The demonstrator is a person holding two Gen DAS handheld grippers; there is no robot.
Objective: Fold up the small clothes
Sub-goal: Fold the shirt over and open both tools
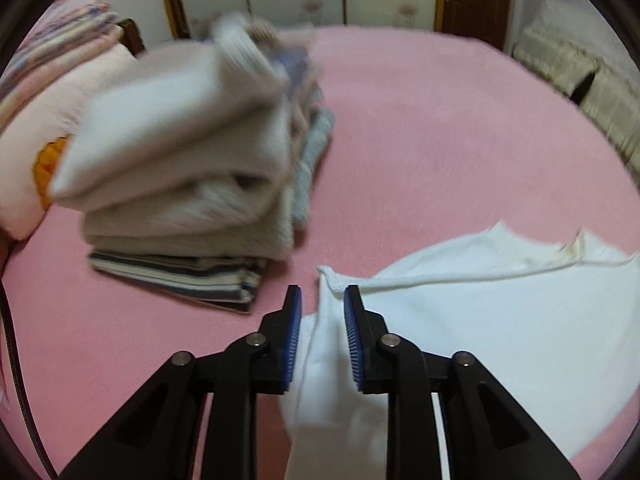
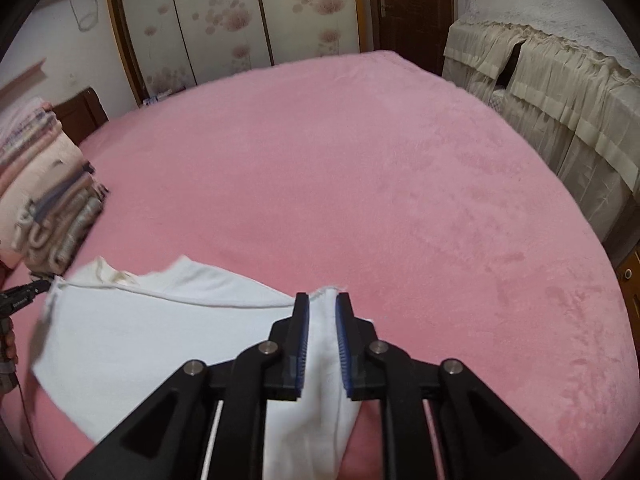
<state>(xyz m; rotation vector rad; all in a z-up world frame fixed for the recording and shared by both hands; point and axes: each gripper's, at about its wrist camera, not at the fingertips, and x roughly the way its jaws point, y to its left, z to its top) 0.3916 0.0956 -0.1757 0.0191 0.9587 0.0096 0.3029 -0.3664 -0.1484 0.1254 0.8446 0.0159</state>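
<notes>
Left wrist: white garment (image 1: 500,312) corner between left gripper (image 1: 322,294) jaws

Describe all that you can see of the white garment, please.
The white garment is a soft knit, perhaps cotton, with hemmed edges and a faint yellowish mark near its far edge. It lies partly spread on the pink bed cover, beside a stack of folded clothes. One near corner stands between the left gripper pads, another between the right gripper pads; both jaws look open, with small gaps.
</notes>
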